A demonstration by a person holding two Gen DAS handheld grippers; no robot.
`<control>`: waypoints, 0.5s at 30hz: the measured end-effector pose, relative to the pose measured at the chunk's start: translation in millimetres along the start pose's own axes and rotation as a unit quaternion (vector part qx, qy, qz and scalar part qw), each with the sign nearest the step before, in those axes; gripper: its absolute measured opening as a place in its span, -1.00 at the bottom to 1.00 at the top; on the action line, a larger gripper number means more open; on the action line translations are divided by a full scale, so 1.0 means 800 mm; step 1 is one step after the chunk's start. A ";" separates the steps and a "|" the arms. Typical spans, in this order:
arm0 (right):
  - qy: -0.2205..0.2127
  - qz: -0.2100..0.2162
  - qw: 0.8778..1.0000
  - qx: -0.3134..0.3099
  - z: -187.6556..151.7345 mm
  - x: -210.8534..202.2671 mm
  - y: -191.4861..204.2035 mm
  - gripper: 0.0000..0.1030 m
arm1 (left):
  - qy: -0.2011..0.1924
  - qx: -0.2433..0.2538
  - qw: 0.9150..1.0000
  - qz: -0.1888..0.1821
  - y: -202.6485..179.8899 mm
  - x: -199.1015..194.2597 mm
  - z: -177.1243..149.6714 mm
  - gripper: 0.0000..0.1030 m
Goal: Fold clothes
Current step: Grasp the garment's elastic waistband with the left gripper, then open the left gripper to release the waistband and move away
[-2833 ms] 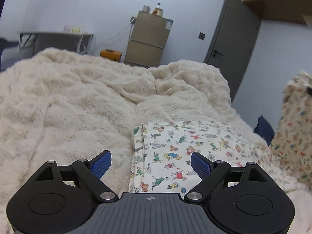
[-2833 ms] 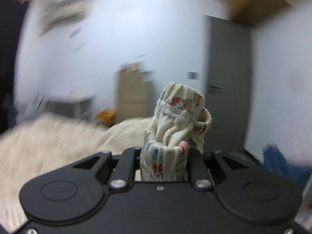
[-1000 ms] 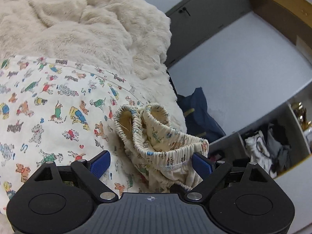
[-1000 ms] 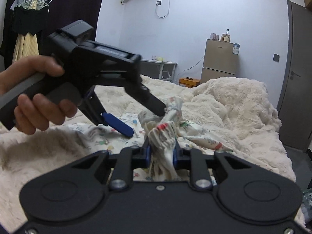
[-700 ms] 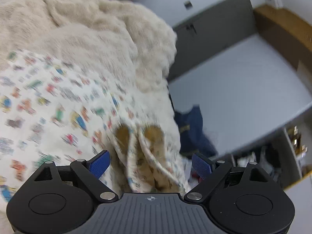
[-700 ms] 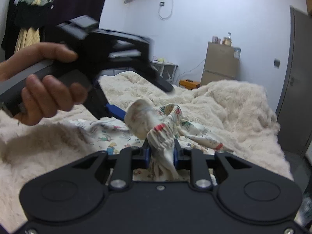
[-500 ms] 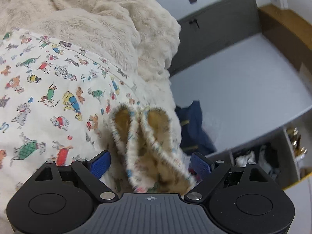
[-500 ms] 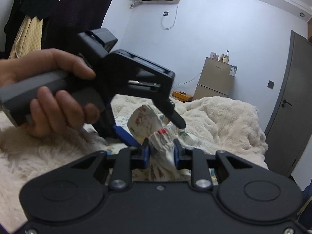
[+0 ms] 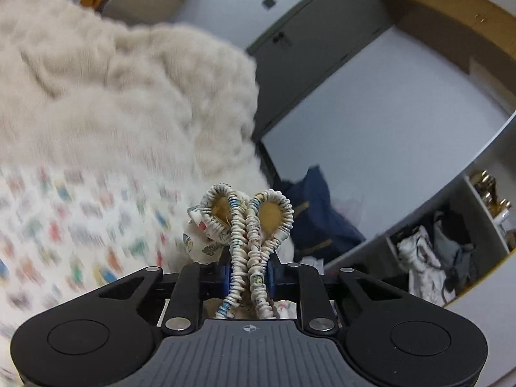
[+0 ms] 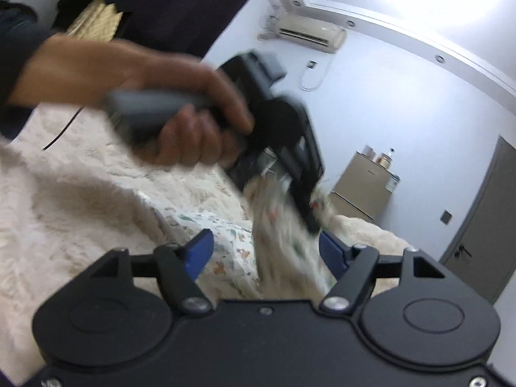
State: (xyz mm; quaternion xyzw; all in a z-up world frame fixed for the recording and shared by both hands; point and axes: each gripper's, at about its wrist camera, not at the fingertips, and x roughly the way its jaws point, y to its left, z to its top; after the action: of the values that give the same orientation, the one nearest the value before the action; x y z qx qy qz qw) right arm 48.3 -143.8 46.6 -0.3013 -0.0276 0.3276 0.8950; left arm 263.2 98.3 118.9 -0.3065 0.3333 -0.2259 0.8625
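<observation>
Left wrist view: left gripper (image 9: 247, 277) clamped on the gathered elastic waistband (image 9: 248, 225) of small printed pants, blue pads pressed against the bunched cloth from both sides. Two loops of waistband standing upright above the fingertips. Printed garment (image 9: 64, 225) with coloured animal figures lying flat on the cream plush blanket (image 9: 113, 103) to the left, blurred. Grey door (image 9: 309, 48), navy bag (image 9: 316, 222) on the floor, and open shelving (image 9: 451, 245) with clothes beyond the bed edge. No legible writing or brand mark apart from a small crosshair emblem on the gripper body.

Right wrist view: right gripper (image 10: 266, 251) spread wide, blue pads (image 10: 200, 248) apart, nothing held. Printed pants (image 10: 283, 235) hanging between the open fingers, suspended from the left gripper (image 10: 290, 174), gripped in a person's hand (image 10: 180, 113); heavily blurred. Flat printed garment (image 10: 209, 225) on the blanket (image 10: 64, 200) below. Wall air conditioner (image 10: 309, 34), beige fridge (image 10: 364, 187) with a blue label, unreadable.
</observation>
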 end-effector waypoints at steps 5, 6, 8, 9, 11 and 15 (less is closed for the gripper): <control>-0.003 0.018 1.000 0.001 0.000 -0.005 -0.004 0.49 | -0.011 -0.019 1.000 -0.005 0.036 -0.059 0.042 -0.68; -0.003 0.021 1.000 0.004 0.001 -0.005 -0.004 0.49 | -0.013 -0.025 1.000 -0.005 0.048 -0.075 0.049 -0.68; -0.005 0.027 1.000 0.008 0.001 -0.006 -0.005 0.49 | -0.015 -0.039 0.999 0.004 0.073 -0.092 0.054 -0.68; -0.005 0.031 1.000 0.005 0.002 -0.006 -0.004 0.49 | -0.016 -0.046 0.999 0.009 0.086 -0.100 0.056 -0.68; -0.006 0.036 0.999 -0.005 0.004 -0.006 -0.001 0.50 | -0.007 -0.059 0.998 0.030 0.121 -0.103 0.057 -0.68; -0.007 0.051 0.999 -0.005 0.010 -0.010 -0.001 0.51 | 0.005 -0.087 0.994 0.072 0.185 -0.084 0.040 -0.64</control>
State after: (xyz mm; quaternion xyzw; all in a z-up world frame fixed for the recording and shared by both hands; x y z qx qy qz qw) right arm 40.9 -144.9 54.3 -0.3046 -0.0200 0.3749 0.8754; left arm 267.6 255.5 66.6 -0.3547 0.3769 -0.1351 0.8449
